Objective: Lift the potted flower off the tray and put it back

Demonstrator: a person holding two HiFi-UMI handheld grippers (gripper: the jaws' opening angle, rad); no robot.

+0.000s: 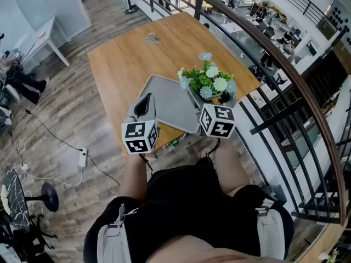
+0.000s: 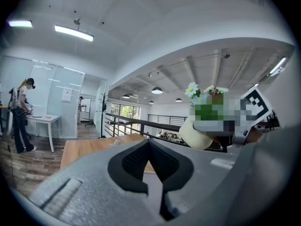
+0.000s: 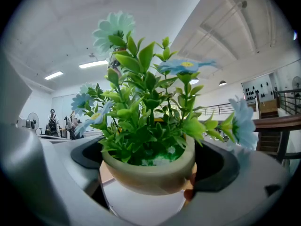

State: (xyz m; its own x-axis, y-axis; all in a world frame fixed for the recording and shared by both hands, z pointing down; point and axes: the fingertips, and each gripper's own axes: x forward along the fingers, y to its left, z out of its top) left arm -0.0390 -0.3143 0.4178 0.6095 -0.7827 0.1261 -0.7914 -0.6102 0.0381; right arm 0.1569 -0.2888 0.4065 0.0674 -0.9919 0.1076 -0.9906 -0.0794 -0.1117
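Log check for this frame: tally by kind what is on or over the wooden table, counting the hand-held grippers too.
Grippers: 2 (left hand-held gripper, right hand-held gripper)
Grey tray: 1
Potted flower: 1
Small grey object at the table's far end, too small to identify: 1
Total: 5

My left gripper [image 1: 143,107] and right gripper [image 1: 213,104] are smooth, pale grey shells with rounded edges. Each jaw is lined with a finely ribbed black pad [image 2: 134,161]. Each gripper carries a white cube [image 1: 140,136] printed with black square markers. A thin dark cable [image 1: 147,162] hangs below the left cube. I wear black clothing [image 1: 186,201], with pale grey buckled pieces [image 1: 112,237] at either side.
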